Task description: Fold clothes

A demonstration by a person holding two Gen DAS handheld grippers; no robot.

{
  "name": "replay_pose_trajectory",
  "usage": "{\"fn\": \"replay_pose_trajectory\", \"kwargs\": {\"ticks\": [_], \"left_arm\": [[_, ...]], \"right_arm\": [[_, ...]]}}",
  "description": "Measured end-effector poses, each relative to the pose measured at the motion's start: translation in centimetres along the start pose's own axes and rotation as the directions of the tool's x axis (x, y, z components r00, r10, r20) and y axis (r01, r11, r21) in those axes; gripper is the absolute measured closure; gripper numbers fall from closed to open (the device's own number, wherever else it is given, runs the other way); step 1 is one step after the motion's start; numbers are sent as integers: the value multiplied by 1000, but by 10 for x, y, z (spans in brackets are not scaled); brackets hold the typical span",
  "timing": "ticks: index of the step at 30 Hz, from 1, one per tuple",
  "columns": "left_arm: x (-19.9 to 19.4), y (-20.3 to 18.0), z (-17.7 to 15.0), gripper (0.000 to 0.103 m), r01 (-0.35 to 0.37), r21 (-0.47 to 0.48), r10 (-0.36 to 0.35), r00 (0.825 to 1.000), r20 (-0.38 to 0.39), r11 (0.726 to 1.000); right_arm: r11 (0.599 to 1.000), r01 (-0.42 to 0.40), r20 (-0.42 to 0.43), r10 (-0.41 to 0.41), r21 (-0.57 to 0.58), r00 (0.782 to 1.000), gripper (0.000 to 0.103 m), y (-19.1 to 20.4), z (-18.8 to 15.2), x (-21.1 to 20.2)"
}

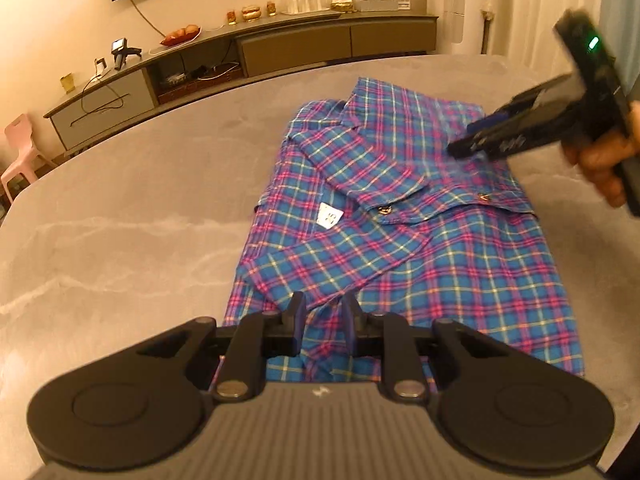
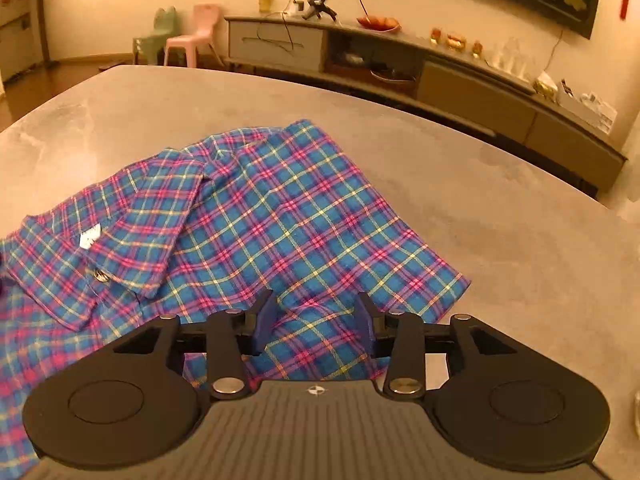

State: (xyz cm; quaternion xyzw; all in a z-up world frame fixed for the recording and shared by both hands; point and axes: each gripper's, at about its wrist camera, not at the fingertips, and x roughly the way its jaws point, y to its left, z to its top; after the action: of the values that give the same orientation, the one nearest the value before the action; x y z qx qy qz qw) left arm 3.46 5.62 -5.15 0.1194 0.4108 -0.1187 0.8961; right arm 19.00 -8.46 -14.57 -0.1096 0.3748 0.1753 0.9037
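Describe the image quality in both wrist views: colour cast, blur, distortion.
Left wrist view: warm orange cast, strong fisheye bending of the table edge; the right gripper is motion-blurred, while the plaid shirt and left gripper stay sharp. Right wrist view: same warm cast and curvature, dark corners, the shirt crisp, the sideboard softer.

Free room and obstacles, table level

Bare table (image 1: 120, 216) is seen across the left half of the left wrist frame, and bare across the right of the right wrist frame. The centre is taken up by the plaid shirt (image 1: 400, 220). The right gripper (image 1: 476, 142) is held over the shirt's upper right. The sideboard (image 2: 440, 76) lies well beyond the far edge.
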Motion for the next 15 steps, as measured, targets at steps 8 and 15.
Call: {"fn": "replay_pose_trajectory", "kwargs": {"ticks": [8,15], "left_arm": [[0,-8,-7,82,5,41,-5,1000,-6,999],[22,16,-7,82,-49,17,49,999,-10,999]], "right_arm": [[998,54,81,-52,-22,995,52,-22,-8,3],[997,56,-86,-60,-44,995,52,-26,-13,-10]]}}
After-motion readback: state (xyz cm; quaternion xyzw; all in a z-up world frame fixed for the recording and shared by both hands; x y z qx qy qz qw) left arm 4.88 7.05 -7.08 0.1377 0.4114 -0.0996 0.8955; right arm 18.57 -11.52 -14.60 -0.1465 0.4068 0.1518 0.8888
